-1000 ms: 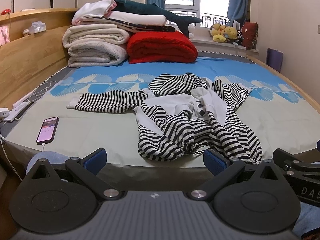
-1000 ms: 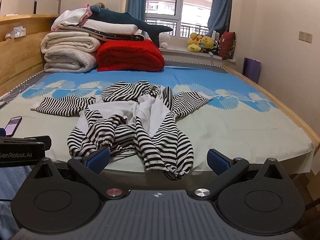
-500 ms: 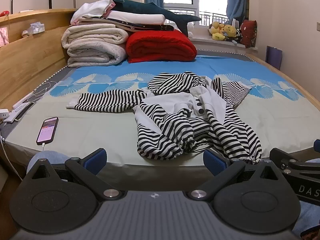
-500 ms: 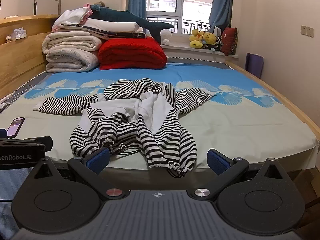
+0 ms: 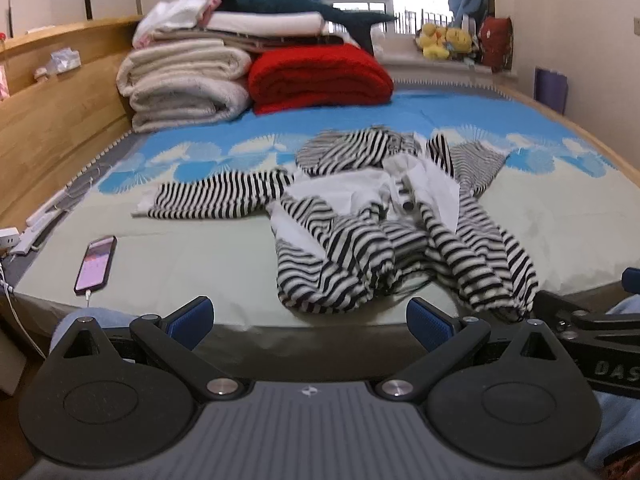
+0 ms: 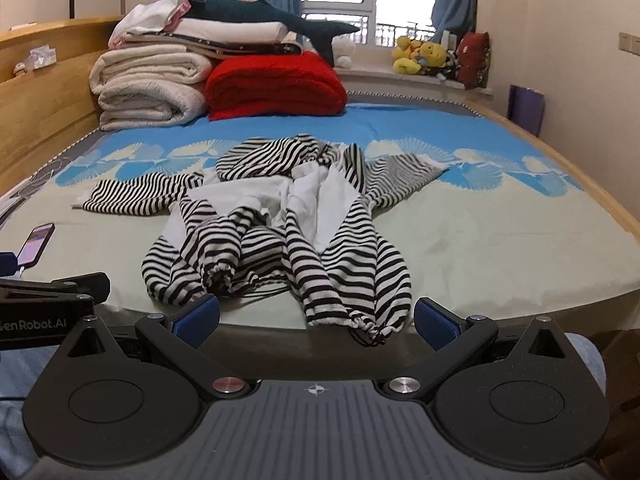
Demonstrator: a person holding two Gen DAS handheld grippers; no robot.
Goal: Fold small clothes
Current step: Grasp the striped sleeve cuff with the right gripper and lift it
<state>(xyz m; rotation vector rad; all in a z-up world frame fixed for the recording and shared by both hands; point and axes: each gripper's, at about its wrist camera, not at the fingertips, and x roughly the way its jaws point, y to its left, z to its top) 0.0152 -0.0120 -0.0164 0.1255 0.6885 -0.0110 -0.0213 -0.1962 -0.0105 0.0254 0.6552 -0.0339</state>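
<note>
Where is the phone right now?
The phone lies on the bed near its front left edge in the left wrist view, left of the striped clothes, with a cable plugged in.

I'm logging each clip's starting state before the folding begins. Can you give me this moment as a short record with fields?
garment: black-and-white striped garment, crumpled and unfolded on the bed
sleeve: one stretched out toward the phone side
left tongs: open, empty, short of the bed's edge
right tongs: open, empty, near the garment's hem
phone: on the bed, cable plugged in, apart from the garment
far end: folded blankets, red blanket
folding: not started
</note>
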